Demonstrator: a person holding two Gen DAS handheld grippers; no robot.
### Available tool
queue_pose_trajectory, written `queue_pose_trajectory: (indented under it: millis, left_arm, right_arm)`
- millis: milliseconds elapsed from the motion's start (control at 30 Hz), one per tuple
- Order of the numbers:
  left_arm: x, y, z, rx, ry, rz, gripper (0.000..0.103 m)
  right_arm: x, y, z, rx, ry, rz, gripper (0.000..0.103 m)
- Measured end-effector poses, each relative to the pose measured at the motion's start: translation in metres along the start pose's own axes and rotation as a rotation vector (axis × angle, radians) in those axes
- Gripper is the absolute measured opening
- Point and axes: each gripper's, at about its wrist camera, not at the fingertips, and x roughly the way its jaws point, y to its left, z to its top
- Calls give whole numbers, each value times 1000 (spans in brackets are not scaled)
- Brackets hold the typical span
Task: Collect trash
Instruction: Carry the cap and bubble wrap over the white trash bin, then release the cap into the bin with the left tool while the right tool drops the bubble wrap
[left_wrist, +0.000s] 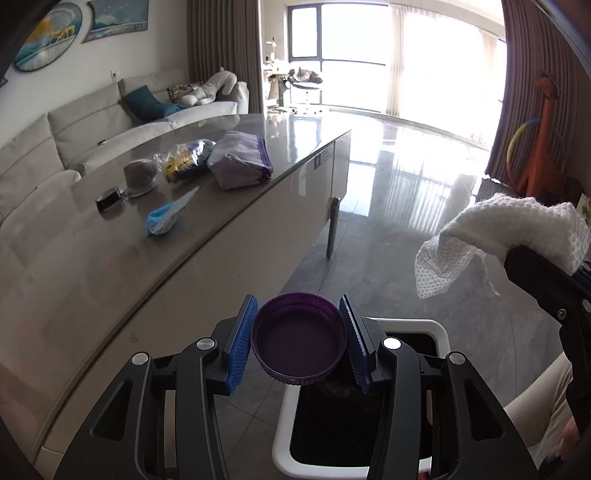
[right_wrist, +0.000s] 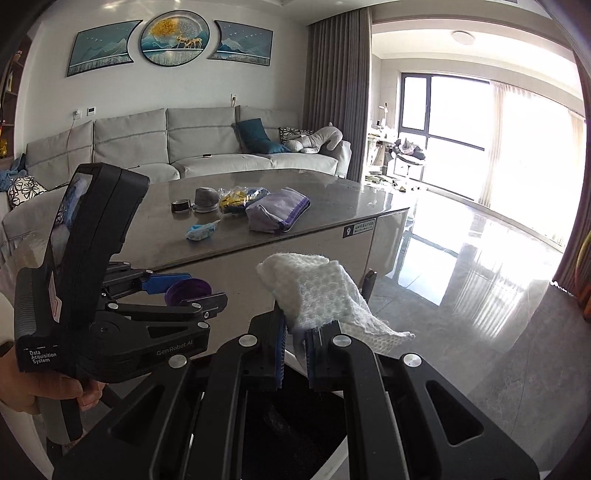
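Note:
My left gripper (left_wrist: 300, 341) is shut on a purple plastic lid (left_wrist: 299, 338), held over a white-rimmed bin with a black liner (left_wrist: 439, 332) on the floor. The lid also shows in the right wrist view (right_wrist: 188, 290). My right gripper (right_wrist: 297, 332) is shut on a crumpled white paper towel (right_wrist: 317, 291), above the same bin, whose rim (right_wrist: 328, 466) shows below it; the towel shows at the right of the left wrist view (left_wrist: 517, 225). On the grey table (left_wrist: 92, 258) lies a blue crumpled wrapper (left_wrist: 164, 218), also in the right wrist view (right_wrist: 201, 230).
The table also holds a lilac pouch (left_wrist: 240, 162), a clear bag with yellow and blue contents (left_wrist: 186, 158), a grey round object (left_wrist: 140, 175) and a small black item (left_wrist: 109, 199). A grey sofa (right_wrist: 166, 147) stands behind. Shiny floor (left_wrist: 406, 177) spreads right.

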Motion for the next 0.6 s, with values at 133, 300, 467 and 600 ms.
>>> queue_pose_trajectory:
  millis: [133, 300, 467, 600]
  left_arm:
    - [14, -31, -13, 74, 32, -44, 46]
    - [24, -49, -21, 117, 72, -83, 46]
    - [41, -53, -28, 113, 143, -108, 50]
    - [54, -58, -36, 152, 194, -22, 98]
  right_arm:
    - [-2, -9, -12, 3, 10, -19, 11]
    - [0, -16, -19, 10, 29, -27, 11]
    - [1, -20, -21, 19, 44, -36, 11]
    - [3, -22, -22, 24, 53, -37, 11]
